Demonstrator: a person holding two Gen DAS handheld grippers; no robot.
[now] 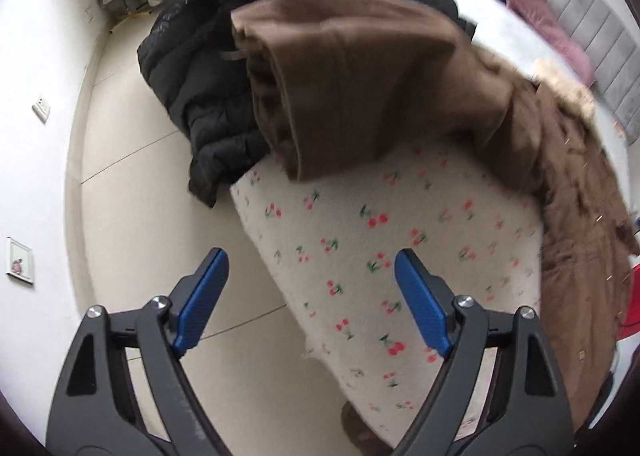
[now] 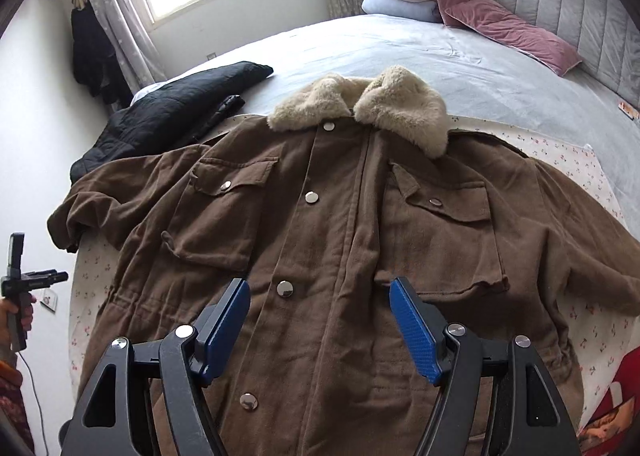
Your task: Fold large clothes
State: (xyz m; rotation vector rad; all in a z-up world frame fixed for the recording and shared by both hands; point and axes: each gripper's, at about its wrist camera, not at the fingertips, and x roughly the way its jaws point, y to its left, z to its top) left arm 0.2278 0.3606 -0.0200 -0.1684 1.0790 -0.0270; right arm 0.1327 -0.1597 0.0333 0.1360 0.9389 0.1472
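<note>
Across the bed (image 2: 400, 56) the brown coat (image 2: 320, 216) lies flat and unfolded, both sleeves out, with left gripper (image 1: 312, 296) and right gripper (image 2: 320, 320) jaws wide and empty.

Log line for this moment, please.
stage: pre-fold | brown coat spread front-up on cherry-print blanket | left gripper open, empty, near sleeve | right gripper open, empty, above coat front | black jacket beside

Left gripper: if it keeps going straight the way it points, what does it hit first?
Likely the cherry-print cloth at the bed's corner. The left gripper is open and empty; the brown coat's sleeve lies farther on. Depth is unclear in the fisheye.
</note>
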